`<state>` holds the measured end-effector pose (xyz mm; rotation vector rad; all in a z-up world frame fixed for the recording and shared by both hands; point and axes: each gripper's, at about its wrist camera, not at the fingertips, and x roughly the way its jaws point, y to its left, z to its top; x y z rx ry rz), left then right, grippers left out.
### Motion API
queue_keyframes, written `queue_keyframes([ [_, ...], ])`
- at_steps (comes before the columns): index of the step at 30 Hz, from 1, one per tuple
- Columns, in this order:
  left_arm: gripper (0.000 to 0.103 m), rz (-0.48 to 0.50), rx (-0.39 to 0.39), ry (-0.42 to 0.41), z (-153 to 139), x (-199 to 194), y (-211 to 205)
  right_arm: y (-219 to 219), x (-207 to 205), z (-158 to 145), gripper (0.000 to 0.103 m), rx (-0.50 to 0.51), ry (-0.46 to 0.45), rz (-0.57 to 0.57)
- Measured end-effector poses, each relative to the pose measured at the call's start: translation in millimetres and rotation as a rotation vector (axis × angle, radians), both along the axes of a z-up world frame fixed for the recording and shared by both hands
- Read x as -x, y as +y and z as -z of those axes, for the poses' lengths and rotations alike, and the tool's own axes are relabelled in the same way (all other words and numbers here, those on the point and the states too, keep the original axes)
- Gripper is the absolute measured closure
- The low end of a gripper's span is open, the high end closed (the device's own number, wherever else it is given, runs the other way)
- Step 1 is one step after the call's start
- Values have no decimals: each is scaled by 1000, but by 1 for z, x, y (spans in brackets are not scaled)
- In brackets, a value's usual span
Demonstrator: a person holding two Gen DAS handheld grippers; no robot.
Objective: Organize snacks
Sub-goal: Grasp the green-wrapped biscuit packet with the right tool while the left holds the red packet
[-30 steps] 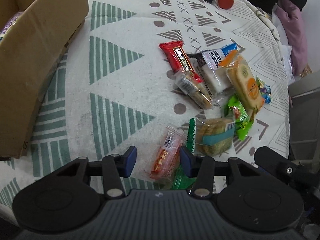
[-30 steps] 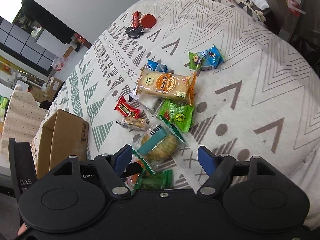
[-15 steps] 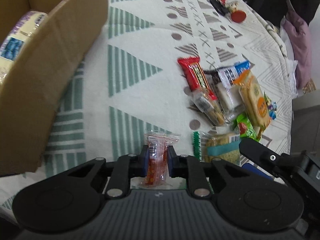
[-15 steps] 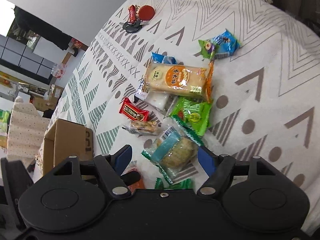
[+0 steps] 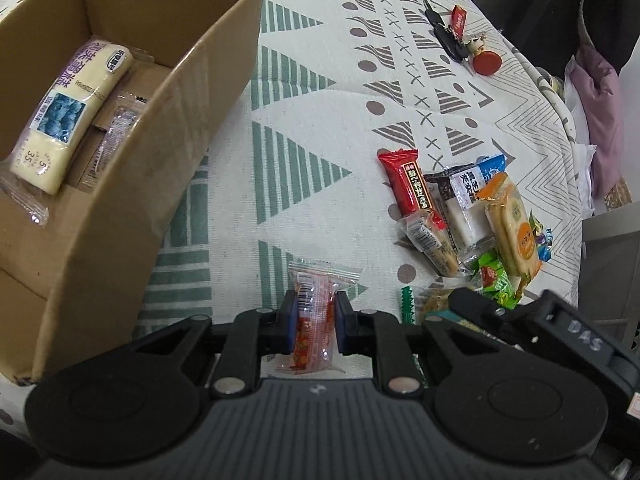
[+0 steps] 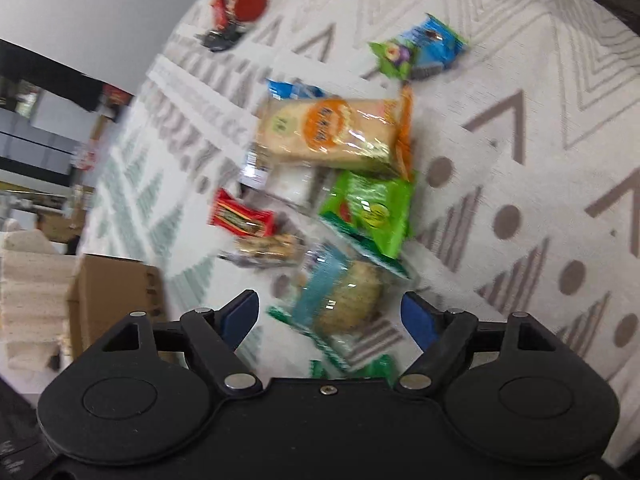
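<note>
A small clear-wrapped red-orange snack packet (image 5: 314, 320) is clamped in the left gripper (image 5: 313, 322) beside the open brown cardboard box (image 5: 168, 128), while the right gripper (image 6: 331, 318) is spread wide over a round teal-banded cracker pack (image 6: 340, 296).

A clear red-printed snack packet (image 5: 314, 320) stands upright, pinched; other snacks (image 5: 464, 216) lie heaped near the desk's right edge.

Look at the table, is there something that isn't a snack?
Yes. A bunch of keys with a red round tag lies on the tablecloth at the far edge, apart from the snack pile.
</note>
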<state>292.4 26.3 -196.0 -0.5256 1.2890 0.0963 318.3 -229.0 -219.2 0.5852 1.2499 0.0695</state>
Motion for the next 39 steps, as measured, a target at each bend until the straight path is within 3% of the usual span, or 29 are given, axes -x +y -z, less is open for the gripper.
queue_keyframes([
  [6,86,12,-22,17,11,2,-2,8,-4,1,21,45,1,32],
  [10,85,8,-36,19,13,2,-4,24,-10,3,19,127,3,-17],
  [13,85,15,-63,22,13,1,-8,29,-5,0,36,194,-5,-57],
  [15,84,26,-83,22,13,1,-12,24,-1,0,50,189,0,-66],
  [20,82,39,-123,34,13,3,-22,15,9,0,51,180,7,-82],
  [23,82,74,-142,44,13,5,-28,14,15,-1,58,169,-13,-85],
  [39,86,58,-95,-4,-23,27,-21,13,30,-43,59,84,-137,-103],
])
